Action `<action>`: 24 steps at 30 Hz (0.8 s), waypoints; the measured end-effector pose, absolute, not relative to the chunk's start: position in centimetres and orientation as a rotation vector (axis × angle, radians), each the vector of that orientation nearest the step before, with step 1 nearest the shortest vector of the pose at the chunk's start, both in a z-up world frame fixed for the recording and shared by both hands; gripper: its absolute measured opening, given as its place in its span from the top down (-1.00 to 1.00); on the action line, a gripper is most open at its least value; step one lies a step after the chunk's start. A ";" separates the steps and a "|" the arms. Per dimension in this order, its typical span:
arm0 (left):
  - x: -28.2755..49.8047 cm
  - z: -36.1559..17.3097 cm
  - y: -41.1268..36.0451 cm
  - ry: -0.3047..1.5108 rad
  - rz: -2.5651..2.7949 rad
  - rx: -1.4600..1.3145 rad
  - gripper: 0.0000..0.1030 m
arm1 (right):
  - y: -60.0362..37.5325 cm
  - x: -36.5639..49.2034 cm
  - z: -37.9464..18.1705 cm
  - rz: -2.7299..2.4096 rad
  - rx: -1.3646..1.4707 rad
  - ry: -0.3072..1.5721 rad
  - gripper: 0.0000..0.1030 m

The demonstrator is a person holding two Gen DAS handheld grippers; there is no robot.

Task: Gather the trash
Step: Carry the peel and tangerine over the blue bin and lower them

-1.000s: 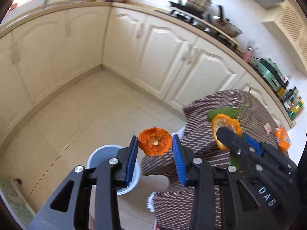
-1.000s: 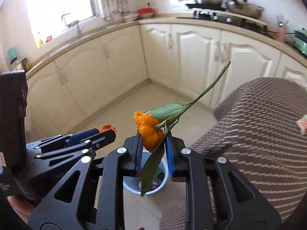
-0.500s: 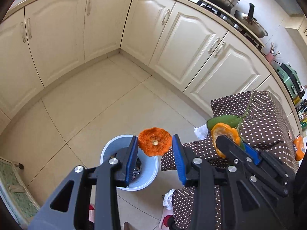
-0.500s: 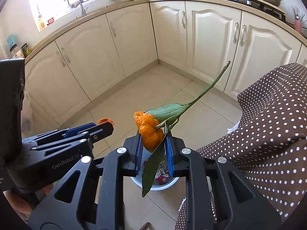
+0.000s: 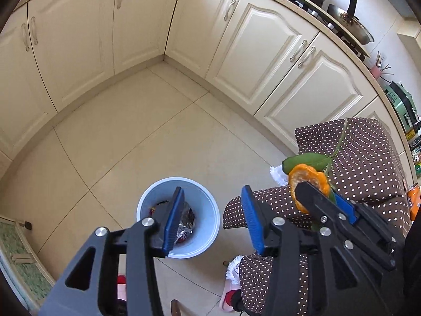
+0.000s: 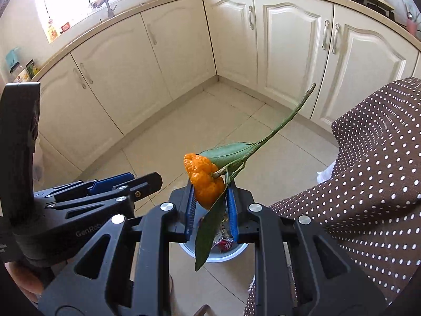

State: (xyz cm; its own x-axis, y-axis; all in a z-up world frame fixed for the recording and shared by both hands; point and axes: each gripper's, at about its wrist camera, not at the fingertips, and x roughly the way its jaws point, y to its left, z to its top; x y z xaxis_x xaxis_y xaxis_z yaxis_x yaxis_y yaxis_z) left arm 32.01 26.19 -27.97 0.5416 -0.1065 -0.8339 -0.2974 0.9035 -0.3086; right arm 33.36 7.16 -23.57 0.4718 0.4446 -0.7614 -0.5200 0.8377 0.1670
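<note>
Both tongs hang over the pale blue bin [image 5: 179, 217]: left tongs [image 5: 213, 218], just opened, hold nothing; right tongs [image 6: 210, 205] clamp a leafy orange peel [image 6: 204, 181].

Daylight, bright overall. Right wrist view: window [image 6: 86, 2] at 11 o'clock blown out, glare washing the nearby wall. Soft shadows on floor tiles [image 5: 147, 131]. Both sharp at centre; heavy fisheye bending, black vignette at all corners.
</note>
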 end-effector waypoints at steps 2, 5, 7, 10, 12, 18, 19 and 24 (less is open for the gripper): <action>32.1 -27.9 26.1 1.000 0.122 -0.438 0.13 | 7.4 33.4 -23.6 0.594 -0.095 0.906 0.58; 31.6 -27.6 26.2 0.993 0.134 -0.432 0.13 | 7.7 33.3 -23.7 0.597 -0.098 0.908 0.58; 31.4 -27.5 26.4 0.992 0.139 -0.432 0.13 | 8.0 33.3 -23.8 0.598 -0.099 0.909 0.58; 31.1 -27.3 26.6 0.987 0.155 -0.428 0.13 | 8.3 33.3 -23.8 0.604 -0.103 0.912 0.58; 30.8 -27.2 26.9 0.988 0.164 -0.433 0.13 | 8.6 33.3 -23.8 0.606 -0.108 0.912 0.57; 30.2 -27.4 27.7 0.990 0.184 -0.444 0.13 | 9.6 33.5 -23.9 0.615 -0.115 0.911 0.56; 30.1 -27.5 27.8 0.990 0.186 -0.446 0.13 | 9.8 33.5 -23.9 0.617 -0.114 0.911 0.55; 29.8 -27.5 28.3 0.990 0.196 -0.450 0.13 | 10.3 33.7 -24.0 0.620 -0.112 0.914 0.53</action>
State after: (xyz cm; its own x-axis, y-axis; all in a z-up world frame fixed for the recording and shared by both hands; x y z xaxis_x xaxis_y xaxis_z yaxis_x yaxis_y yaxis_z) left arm 29.81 28.33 -27.54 0.5406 -0.0424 -0.8402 -0.3592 0.8915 -0.2761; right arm 33.71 10.30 -24.00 0.4497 0.4543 -0.7691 -0.5468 0.8208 0.1651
